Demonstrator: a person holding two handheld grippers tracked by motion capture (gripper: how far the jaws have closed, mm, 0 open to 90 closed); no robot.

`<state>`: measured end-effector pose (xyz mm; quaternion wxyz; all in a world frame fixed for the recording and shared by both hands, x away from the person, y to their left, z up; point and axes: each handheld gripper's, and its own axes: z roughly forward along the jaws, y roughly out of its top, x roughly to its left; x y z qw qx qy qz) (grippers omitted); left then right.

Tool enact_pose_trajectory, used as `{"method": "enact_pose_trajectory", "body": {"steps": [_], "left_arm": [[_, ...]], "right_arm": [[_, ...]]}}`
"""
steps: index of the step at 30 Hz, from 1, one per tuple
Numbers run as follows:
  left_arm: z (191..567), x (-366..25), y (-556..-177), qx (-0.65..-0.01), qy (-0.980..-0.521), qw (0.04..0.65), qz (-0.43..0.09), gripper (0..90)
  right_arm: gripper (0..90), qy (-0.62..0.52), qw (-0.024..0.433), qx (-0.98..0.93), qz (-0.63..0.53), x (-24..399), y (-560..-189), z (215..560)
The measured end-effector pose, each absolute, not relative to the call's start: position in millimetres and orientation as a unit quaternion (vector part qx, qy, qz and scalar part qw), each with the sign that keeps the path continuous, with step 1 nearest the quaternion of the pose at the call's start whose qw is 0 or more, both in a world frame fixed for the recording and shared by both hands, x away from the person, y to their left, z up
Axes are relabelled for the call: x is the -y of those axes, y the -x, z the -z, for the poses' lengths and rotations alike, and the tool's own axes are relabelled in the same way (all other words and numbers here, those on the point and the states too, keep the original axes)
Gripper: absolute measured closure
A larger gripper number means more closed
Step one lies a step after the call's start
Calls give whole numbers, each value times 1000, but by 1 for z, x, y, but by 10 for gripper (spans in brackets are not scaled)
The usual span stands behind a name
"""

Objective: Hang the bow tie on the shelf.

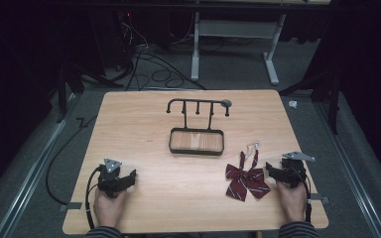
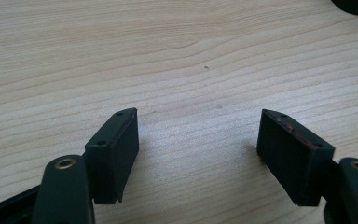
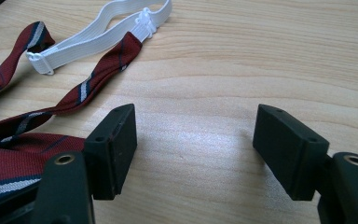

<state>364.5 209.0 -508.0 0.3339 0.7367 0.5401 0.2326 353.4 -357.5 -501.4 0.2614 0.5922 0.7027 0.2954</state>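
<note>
- Nothing looked done yet: the bow tie (image 1: 246, 179) lay flat on the tabletop (image 1: 149, 129), not gripped, at about 4 o'clock from the tabletop's middle.
- Right gripper (image 1: 274, 172) sat just beside the bow tie, at its 3 o'clock; jaws stood wide apart with nothing between them. In the right gripper view the red cloth (image 3: 14, 158) reached past the left-hand jaw at about 8 o'clock, whether touching it I couldn't tell.
- Left gripper (image 1: 129, 177) rested well apart from the tie, near the 7 o'clock corner; jaws apart over bare wood, as the left gripper view (image 2: 198, 140) showed.
- Judged: very start, the pick-up of the tie was all still to come. The black stand (image 1: 197, 130) with hooks on top and a tray base stood at 12 o'clock from the tie, empty of cloth; likely where it would go, but that's a guess.
- Tie's look: dark red with thin white and navy stripes, two loops and two tails, limp and a bit twisted.
- White elastic strap (image 3: 100, 37) with a small clasp trailed off it toward 12 o'clock, lying loose and floppy.
</note>
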Motion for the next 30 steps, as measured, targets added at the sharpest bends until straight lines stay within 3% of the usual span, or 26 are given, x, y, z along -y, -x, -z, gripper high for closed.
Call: {"method": "enact_pose_trajectory", "body": {"steps": [12,18,30], "left_arm": [[508,-209,-365,-539,-737,334,-233,294],[508,-209,-364,-539,-737,334,-233,293],[508,-209,-364,-538,-738,335,-232,289]], "right_arm": [[328,-592,261,-703,-296,357,-353,501],[409,-600,264,-695,-296,358,-350,500],[461,-591,256,-695,-319,356,-342,494]]}}
